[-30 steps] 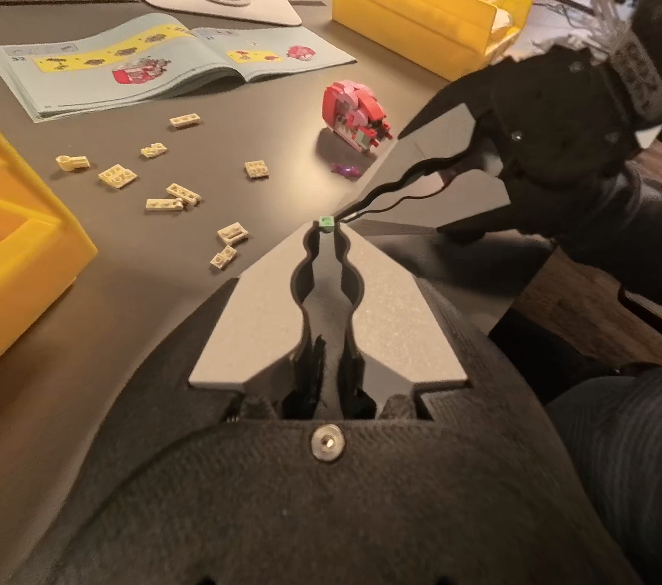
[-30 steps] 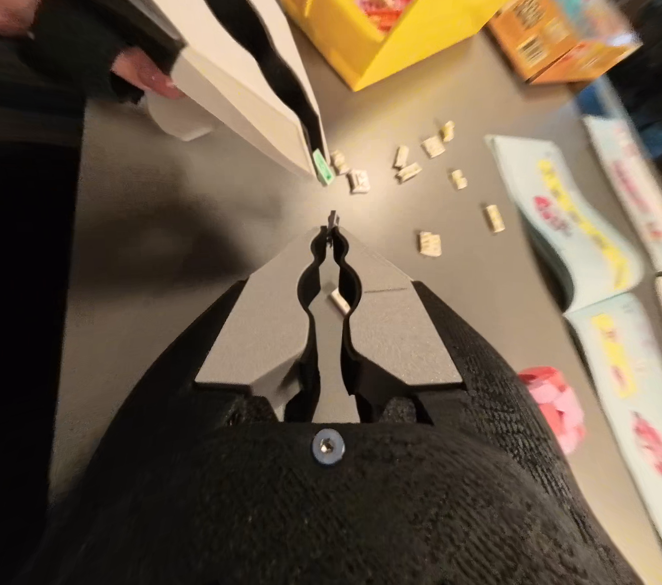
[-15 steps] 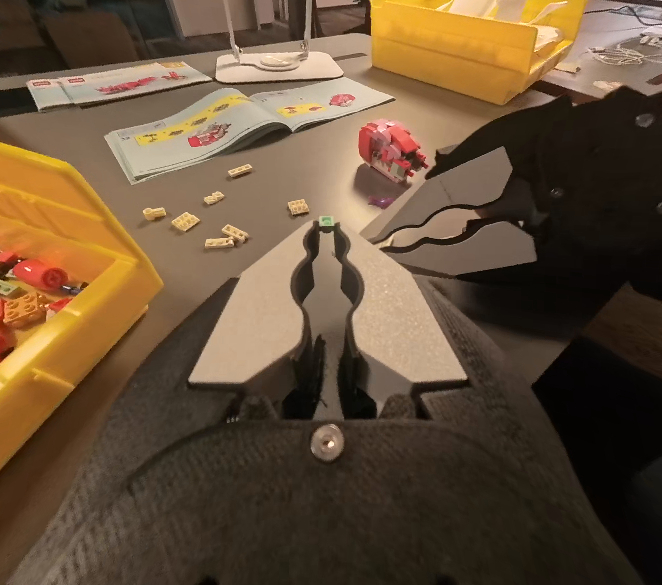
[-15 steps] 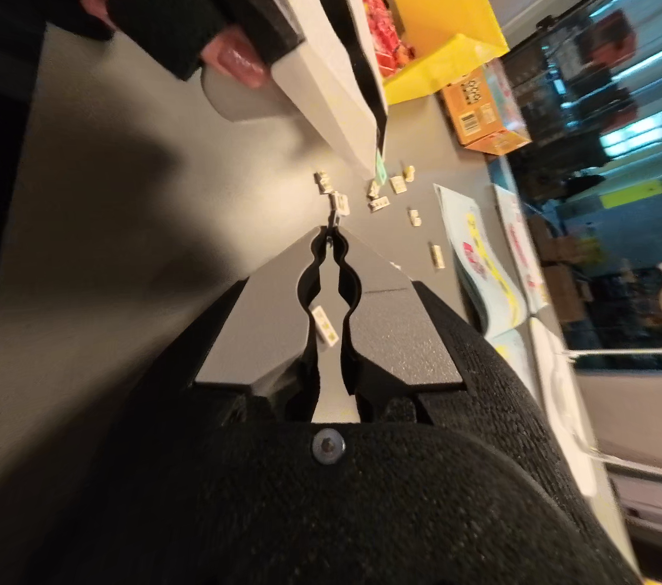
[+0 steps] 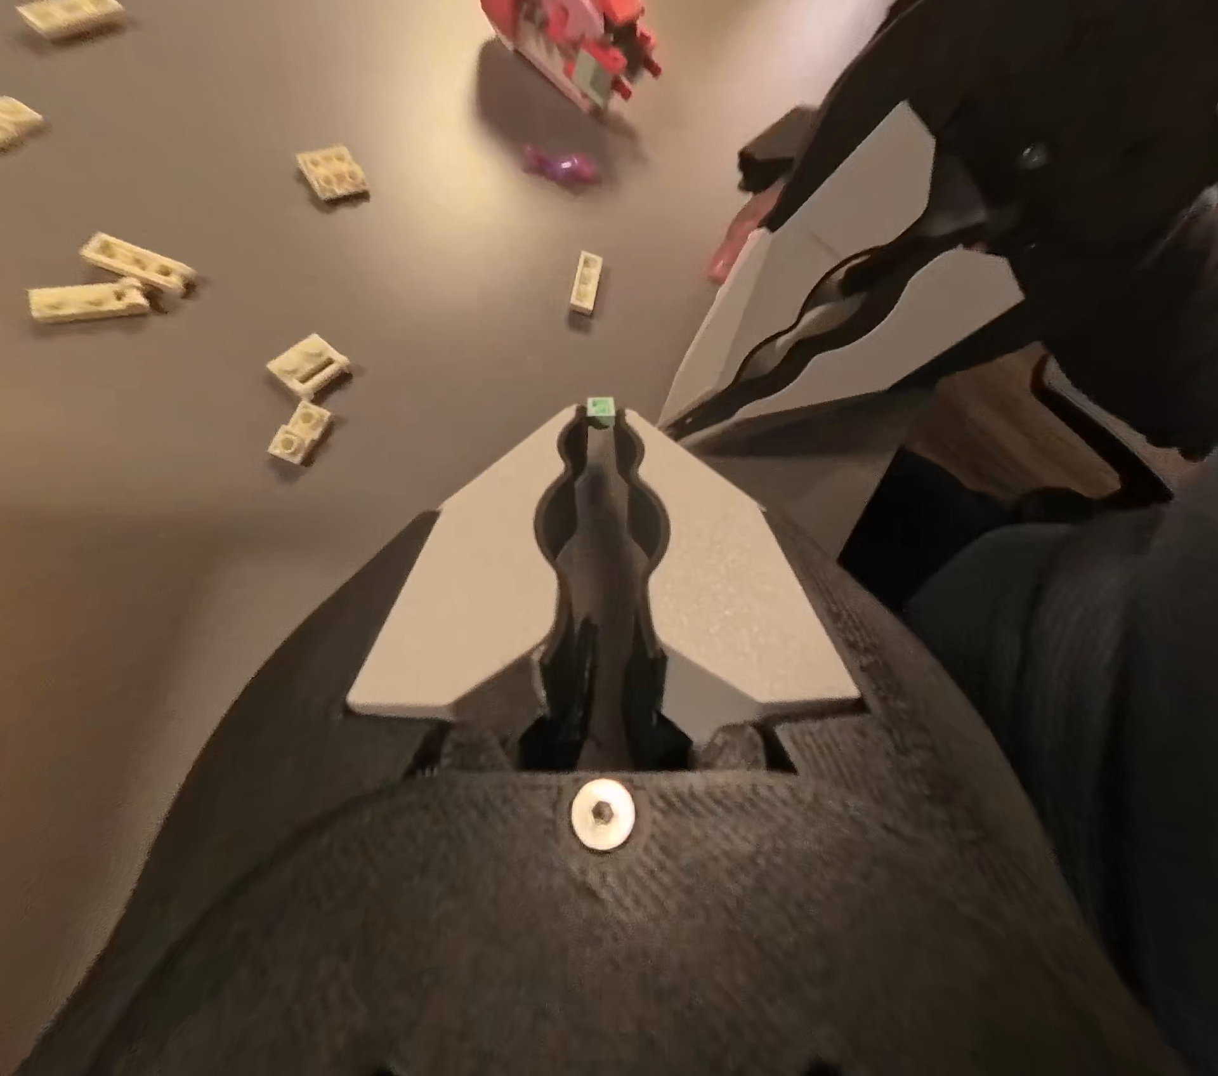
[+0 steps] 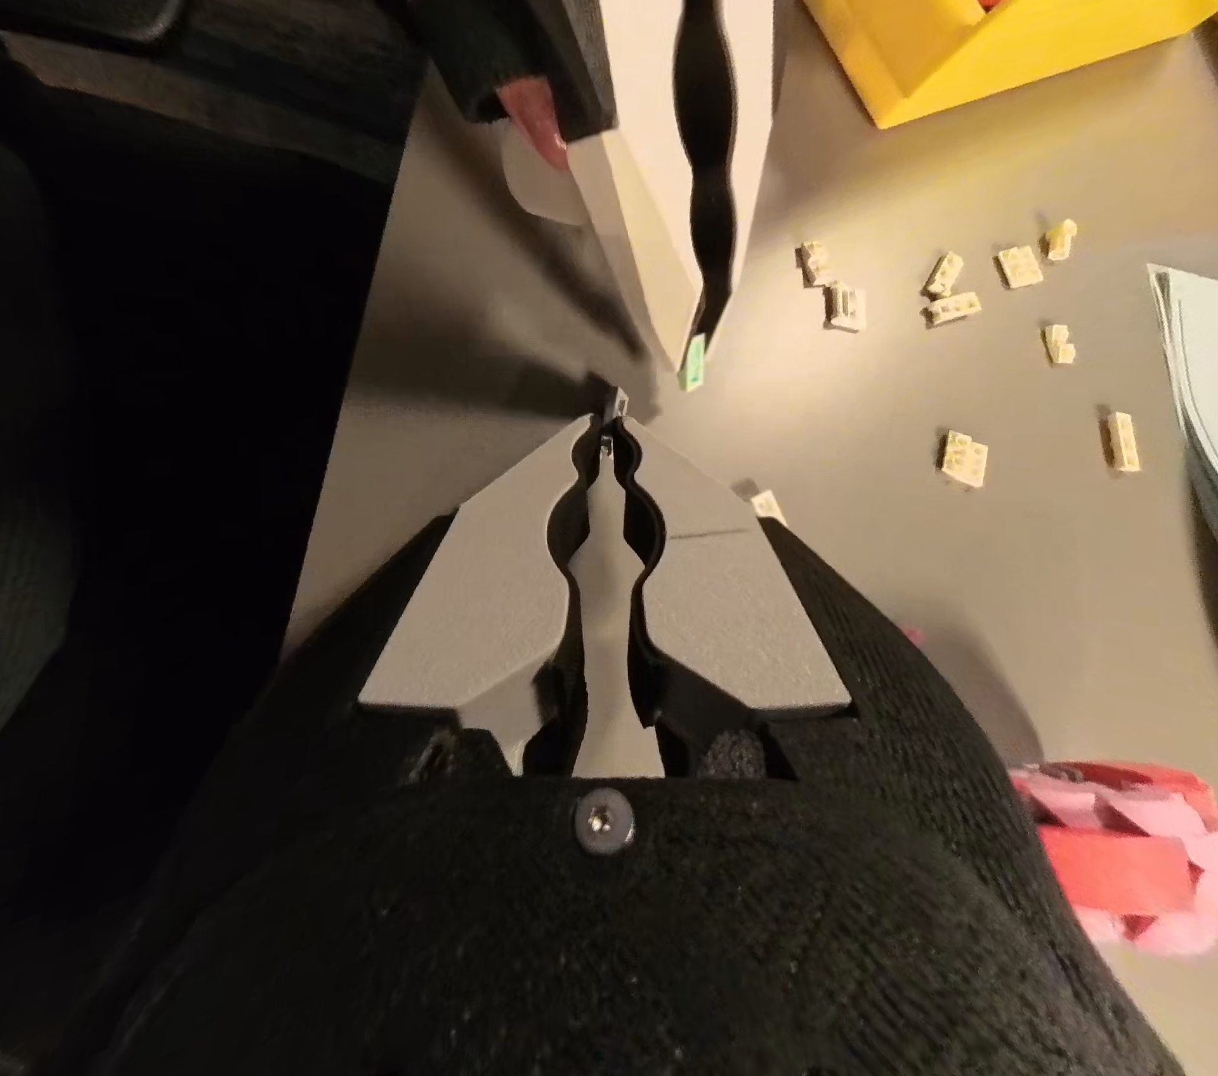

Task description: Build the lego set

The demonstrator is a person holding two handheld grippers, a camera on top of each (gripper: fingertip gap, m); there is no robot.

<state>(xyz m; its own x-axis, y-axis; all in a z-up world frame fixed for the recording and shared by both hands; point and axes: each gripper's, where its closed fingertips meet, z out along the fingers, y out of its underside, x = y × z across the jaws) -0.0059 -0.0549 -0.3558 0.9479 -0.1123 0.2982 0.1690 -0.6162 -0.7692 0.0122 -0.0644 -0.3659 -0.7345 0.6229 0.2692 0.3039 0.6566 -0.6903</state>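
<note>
My left gripper [image 5: 601,418] is shut on a small green brick [image 5: 601,410] that sticks out of its fingertips. The right wrist view shows it coming down from above [image 6: 698,349], held by a person's hand [image 6: 527,121], with the green brick [image 6: 693,362] at its tip. My right gripper [image 6: 614,418] is shut on a tiny grey piece [image 6: 618,403] that pokes out past its tips. In the left wrist view it comes in from the right [image 5: 682,425], its tips close beside the green brick. Both hang just above the dark table [image 5: 198,517].
A red and pink brick model [image 5: 567,23] lies ahead, with a small purple piece [image 5: 560,166] before it. Several tan plates [image 5: 333,173] are scattered to the left. A yellow bin [image 6: 923,23] of red pieces and a booklet's edge [image 6: 1193,359] show in the right wrist view. The grippers are tip to tip, or close to it.
The left wrist view has dipped down toward the table and nearer the model. The right gripper has swung so that its tips point at the left gripper's tip. Both grasps are unchanged.
</note>
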